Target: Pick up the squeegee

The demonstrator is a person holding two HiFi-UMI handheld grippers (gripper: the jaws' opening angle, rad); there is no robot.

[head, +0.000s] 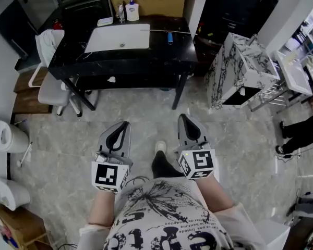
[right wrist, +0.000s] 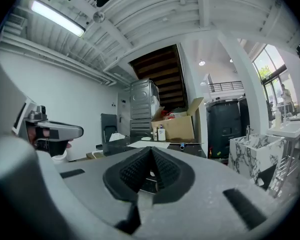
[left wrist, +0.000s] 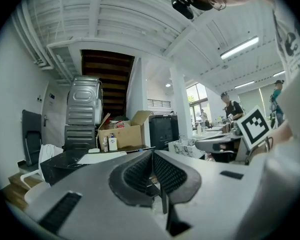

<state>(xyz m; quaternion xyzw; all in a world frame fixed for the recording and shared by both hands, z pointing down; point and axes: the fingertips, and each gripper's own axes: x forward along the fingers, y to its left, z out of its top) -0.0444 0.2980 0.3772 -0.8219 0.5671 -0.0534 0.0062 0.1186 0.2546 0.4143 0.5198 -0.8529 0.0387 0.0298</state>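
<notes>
The squeegee (head: 169, 34), a thin blade with a short blue handle, lies on the black table (head: 161, 56) to the right of a white inset basin (head: 117, 38). It shows small and far off in the left gripper view (left wrist: 140, 149) and the right gripper view (right wrist: 182, 146). Both grippers hang over the floor well short of the table, side by side and pointing level at it. My left gripper (head: 126, 124) (left wrist: 151, 155) is shut with nothing in it. My right gripper (head: 181, 117) (right wrist: 151, 152) is shut and holds nothing either.
At the back of the table stand a cardboard box (head: 146, 0) and a soap bottle (head: 131, 9). A white chair (head: 52, 87) stands at the table's left end and a marble-patterned cabinet (head: 240, 72) to its right. Another person (head: 302, 134) stands far right.
</notes>
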